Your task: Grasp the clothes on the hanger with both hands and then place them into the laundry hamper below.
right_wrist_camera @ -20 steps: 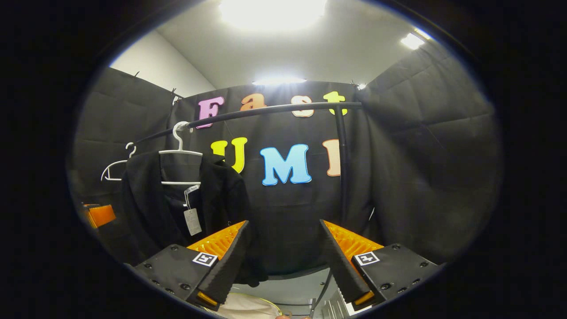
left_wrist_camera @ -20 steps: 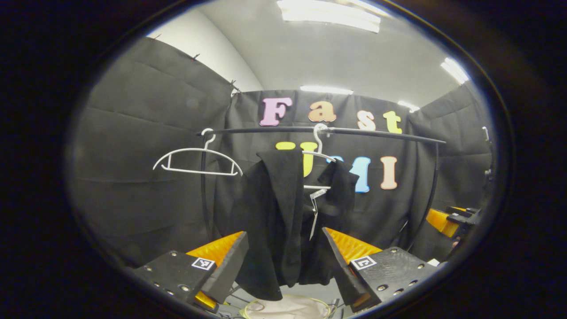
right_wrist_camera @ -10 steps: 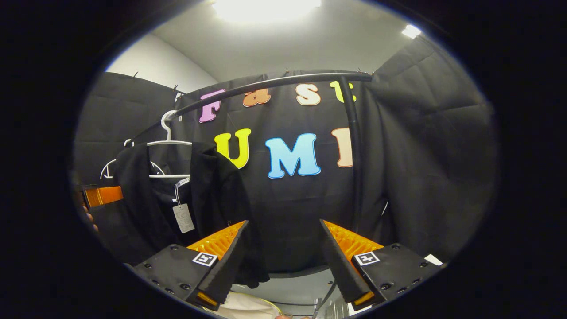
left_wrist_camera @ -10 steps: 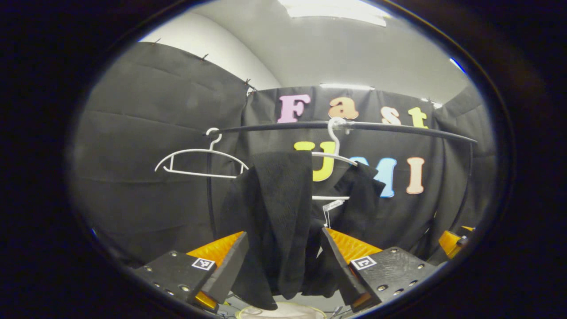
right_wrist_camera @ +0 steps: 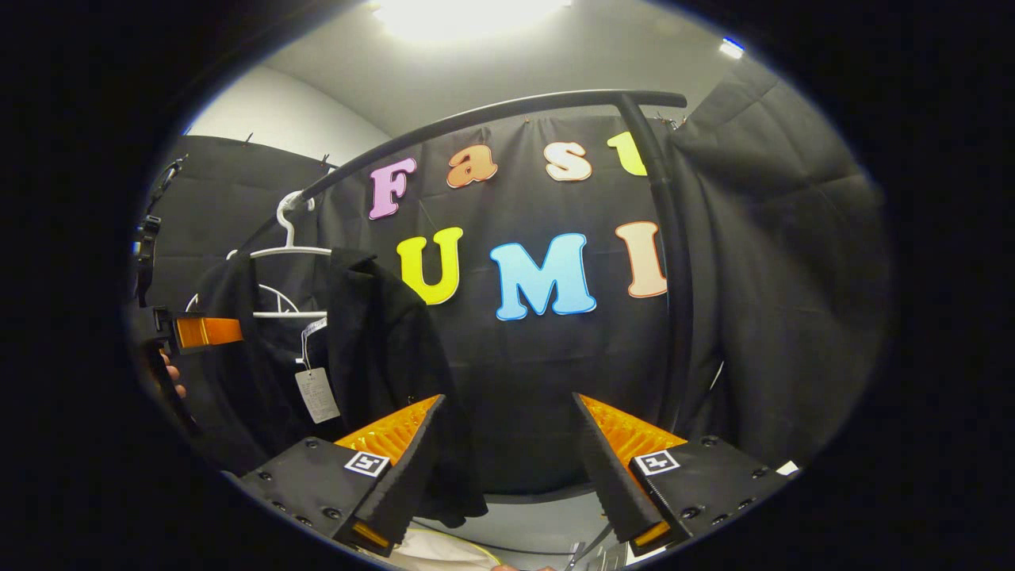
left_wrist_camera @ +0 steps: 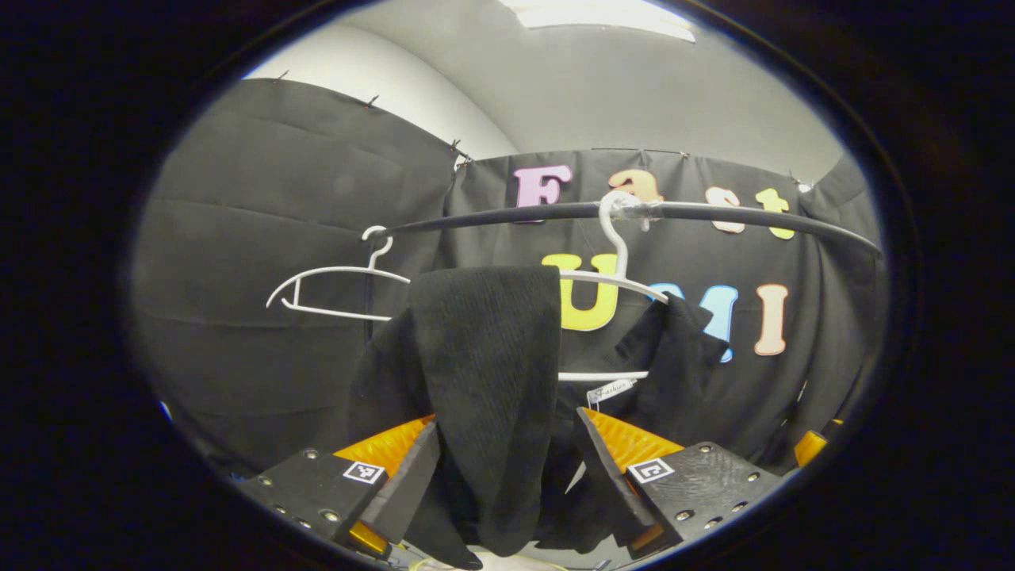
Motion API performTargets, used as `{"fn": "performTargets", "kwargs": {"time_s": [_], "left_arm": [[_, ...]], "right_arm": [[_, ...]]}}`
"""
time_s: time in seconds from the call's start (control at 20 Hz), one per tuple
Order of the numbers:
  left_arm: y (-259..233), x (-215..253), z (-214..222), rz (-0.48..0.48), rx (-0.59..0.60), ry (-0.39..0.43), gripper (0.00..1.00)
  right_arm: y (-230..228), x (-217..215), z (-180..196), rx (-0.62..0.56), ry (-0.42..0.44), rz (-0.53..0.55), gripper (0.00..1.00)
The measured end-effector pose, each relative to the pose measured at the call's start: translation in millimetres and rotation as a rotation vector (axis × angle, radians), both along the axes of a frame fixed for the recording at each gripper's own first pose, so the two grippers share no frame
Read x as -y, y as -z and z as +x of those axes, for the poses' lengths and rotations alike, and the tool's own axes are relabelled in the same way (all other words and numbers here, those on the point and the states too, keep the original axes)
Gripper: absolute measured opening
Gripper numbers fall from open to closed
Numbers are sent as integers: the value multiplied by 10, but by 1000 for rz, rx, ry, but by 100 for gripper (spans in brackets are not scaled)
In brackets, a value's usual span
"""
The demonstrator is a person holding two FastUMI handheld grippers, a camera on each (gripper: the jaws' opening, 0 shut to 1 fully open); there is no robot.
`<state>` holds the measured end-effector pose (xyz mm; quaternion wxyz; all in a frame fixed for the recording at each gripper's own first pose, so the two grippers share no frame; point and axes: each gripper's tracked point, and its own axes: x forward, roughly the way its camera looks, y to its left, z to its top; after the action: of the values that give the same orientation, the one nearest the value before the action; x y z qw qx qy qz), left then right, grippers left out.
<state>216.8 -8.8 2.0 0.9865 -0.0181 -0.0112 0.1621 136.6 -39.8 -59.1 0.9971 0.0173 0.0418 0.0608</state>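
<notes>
My left gripper (left_wrist_camera: 507, 476) stands with its jaws apart around the hanging front panel of a black garment (left_wrist_camera: 484, 381); whether either jaw touches the cloth I cannot tell. The garment is draped over one white hanger (left_wrist_camera: 614, 274) hooked on the black rail (left_wrist_camera: 714, 212) above my jaws. A second white hanger (left_wrist_camera: 333, 289), bare, hangs up and to the left. One small white label (left_wrist_camera: 609, 390) dangles under the hanger bar, its print unreadable.

My right gripper (right_wrist_camera: 507, 476) also has its jaws apart, gripping nothing, the garment (right_wrist_camera: 373, 357) up to their left with one paper swing tag (right_wrist_camera: 317, 394), too small to read. A pale rounded rim (right_wrist_camera: 444, 547) shows below my jaws.
</notes>
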Motion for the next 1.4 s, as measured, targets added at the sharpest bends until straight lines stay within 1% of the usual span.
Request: {"fn": "performTargets", "kwargs": {"time_s": [0.1,0.25,0.35,0.5,0.7,0.8,0.85,0.9,0.95,1.0,1.05,1.1,1.15,1.2,1.25,1.35,1.4], "left_arm": [[-8,-67,92,-7,11,-44,94],[45,-118,220,-43,14,-70,94],[29,-144,275,-45,22,-81,94],[53,-166,363,-22,14,-109,94],[47,-215,479,37,-4,-166,94],[49,-246,499,59,-17,-190,79],[43,-215,528,66,-22,-179,71],[29,-238,499,87,-24,-196,71],[-4,-296,453,101,-20,-223,58],[-25,-323,423,106,-18,-226,45],[-32,-351,386,109,-18,-235,32],[-34,-324,353,100,-11,-226,20],[-51,-274,352,80,-2,-197,7],[-75,-300,332,63,4,-185,4],[-49,-280,327,38,1,-153,2],[-79,-265,272,3,10,-95,2],[-136,-253,229,-14,28,-65,1]], "right_arm": [[18,-11,119,1,-14,1,96],[41,-14,255,1,-39,-2,96],[54,-16,346,4,-55,-9,96],[97,-59,458,0,-82,-11,96],[186,-117,542,-22,-123,-8,96],[215,-160,559,-34,-142,-2,96],[221,-178,560,-37,-153,-1,96],[247,-198,564,-40,-166,-1,92],[268,-219,557,-45,-177,-3,92],[297,-256,556,-54,-190,-5,96],[327,-288,546,-63,-204,-6,96],[357,-323,551,-69,-218,-6,96],[385,-360,556,-73,-233,-6,96],[416,-423,570,-78,-252,-9,96],[444,-477,572,-86,-269,-15,96],[428,-622,564,-97,-309,-8,96],[406,-746,521,-108,-346,15,96]]}}
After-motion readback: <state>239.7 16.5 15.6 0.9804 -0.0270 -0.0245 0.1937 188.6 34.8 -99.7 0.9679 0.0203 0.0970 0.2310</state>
